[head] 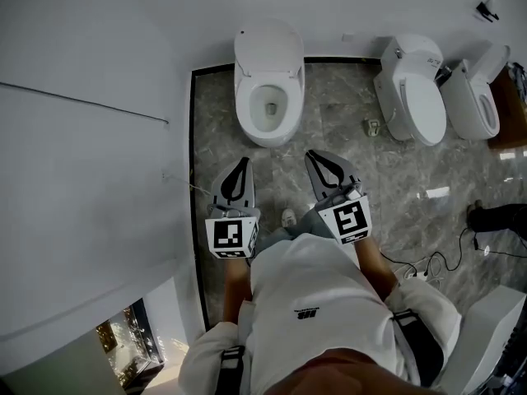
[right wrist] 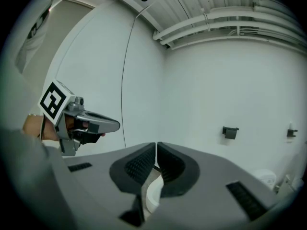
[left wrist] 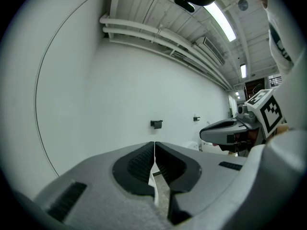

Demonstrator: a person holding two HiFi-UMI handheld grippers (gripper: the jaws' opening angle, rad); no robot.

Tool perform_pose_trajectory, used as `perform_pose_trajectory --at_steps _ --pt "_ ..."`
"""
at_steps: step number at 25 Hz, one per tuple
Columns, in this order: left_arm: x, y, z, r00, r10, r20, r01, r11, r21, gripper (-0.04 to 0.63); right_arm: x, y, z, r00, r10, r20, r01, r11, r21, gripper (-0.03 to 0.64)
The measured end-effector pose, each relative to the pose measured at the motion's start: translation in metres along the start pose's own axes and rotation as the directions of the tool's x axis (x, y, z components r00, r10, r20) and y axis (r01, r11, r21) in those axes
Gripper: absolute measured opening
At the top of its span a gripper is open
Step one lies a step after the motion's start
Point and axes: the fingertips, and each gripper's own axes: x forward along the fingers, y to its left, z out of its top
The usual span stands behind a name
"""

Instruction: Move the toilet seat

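Note:
A white toilet (head: 268, 97) stands against the far wall on the grey marble floor, its lid raised and its bowl showing. Both grippers hover side by side in front of it, short of the bowl and not touching it. My left gripper (head: 241, 163) is shut with nothing between its jaws, and so is my right gripper (head: 314, 155). In the left gripper view, the left gripper (left wrist: 154, 144) points at the bare wall, with the right gripper (left wrist: 225, 131) beside it. In the right gripper view, the right gripper (right wrist: 156, 145) frames a sliver of the toilet (right wrist: 151, 195); the left gripper (right wrist: 93, 124) hangs at the left.
Two more toilets (head: 416, 97) (head: 478, 101) with lids down stand at the back right. A white wall panel (head: 90, 163) closes off the left side. Cables (head: 432, 263) lie on the floor at the right, near a dark shoe (head: 498, 216). A small black holder (left wrist: 156, 124) hangs on the wall.

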Motion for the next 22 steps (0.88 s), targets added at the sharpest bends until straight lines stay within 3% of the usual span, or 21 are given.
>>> perform_pose_trajectory --at_steps 22 --pt "0.093 0.05 -0.007 1.0 -0.014 -0.016 0.014 1.0 -0.003 0.031 0.087 -0.058 -0.008 1.0 -0.018 -0.014 0.018 1.0 0.016 0.035"
